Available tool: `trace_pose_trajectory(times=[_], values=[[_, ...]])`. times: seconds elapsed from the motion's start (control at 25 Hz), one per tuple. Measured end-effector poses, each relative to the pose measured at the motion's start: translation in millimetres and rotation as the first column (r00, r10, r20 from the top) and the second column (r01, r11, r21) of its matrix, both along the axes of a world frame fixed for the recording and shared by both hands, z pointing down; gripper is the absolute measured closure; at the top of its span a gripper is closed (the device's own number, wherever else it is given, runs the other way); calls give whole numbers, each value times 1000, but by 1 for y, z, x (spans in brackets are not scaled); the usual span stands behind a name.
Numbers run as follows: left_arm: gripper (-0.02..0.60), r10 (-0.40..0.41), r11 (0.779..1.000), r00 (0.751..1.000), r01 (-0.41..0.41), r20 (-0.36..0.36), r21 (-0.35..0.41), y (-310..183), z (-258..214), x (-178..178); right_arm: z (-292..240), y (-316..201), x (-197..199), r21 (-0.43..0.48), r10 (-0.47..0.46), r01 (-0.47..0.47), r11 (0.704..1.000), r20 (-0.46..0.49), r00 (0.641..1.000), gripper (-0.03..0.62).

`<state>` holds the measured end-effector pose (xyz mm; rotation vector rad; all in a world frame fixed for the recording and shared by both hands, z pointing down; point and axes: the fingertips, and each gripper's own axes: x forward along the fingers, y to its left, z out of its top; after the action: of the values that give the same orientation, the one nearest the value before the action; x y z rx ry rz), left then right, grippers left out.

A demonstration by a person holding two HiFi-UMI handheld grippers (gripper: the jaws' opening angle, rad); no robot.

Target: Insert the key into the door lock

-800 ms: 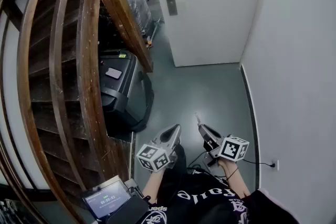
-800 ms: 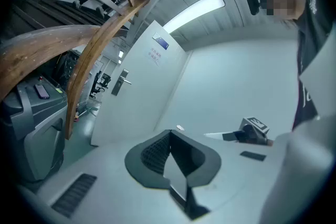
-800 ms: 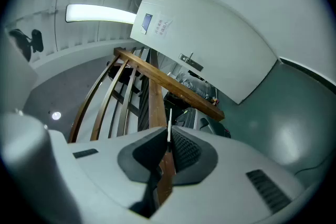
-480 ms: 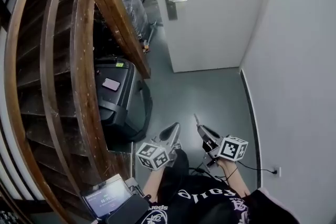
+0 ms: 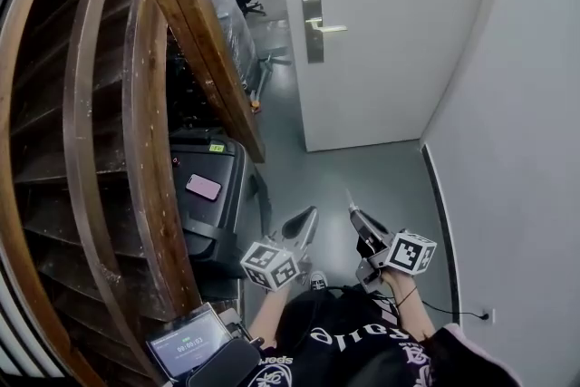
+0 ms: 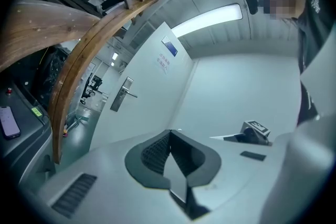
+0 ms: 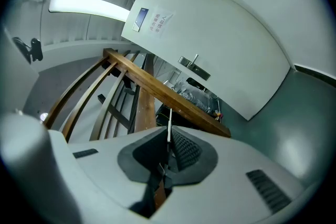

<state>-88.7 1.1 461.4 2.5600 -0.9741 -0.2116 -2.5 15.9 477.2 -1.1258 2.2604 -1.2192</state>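
Our right hand-held gripper (image 7: 169,140) is pressed together on the key (image 7: 169,121), whose thin blade sticks out past the jaw tips and points up toward the door (image 7: 236,50); our left hand-held gripper (image 6: 169,136) has its jaws closed on each other with nothing between them. In the head view both are held low and near our body, well apart from the door, with bare floor (image 5: 362,177) between.

The lock should sit in the metal handle plate (image 5: 314,30) by the door's left edge, with the lever (image 5: 333,29) reaching right from it; we cannot make out the keyhole from here, so we judge the task barely begun: the step in hand is the approach.

To do it well, we think we should:
- walk up until the plate fills the right gripper view; find the keyhole before committing;
- bring the blade square to the door's face and turn it to match the slot; a tilted entry would likely jam or twist the key in the pads;
- keep the pinch firm, since so little of the key is held;
- let the left hand-held gripper steady the door at its edge if it swings.

The wooden stair rail (image 5: 204,32) and the black case (image 5: 213,204) stand to our left; we should keep clear of them.
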Motion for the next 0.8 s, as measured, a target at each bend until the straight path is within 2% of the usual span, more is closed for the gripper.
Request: trace_pose_trajectory(times=[0.32,0.8], values=[[577,27,997,1000,-28,-15,-68,-42,26,-10,9,-54,-6,-59,22,-24,998,-25,999,557],[577,-35,994,999,34,-5,-106,-149,45,-15,15,-187,-10,-61,-41,42,997,16,999,557]])
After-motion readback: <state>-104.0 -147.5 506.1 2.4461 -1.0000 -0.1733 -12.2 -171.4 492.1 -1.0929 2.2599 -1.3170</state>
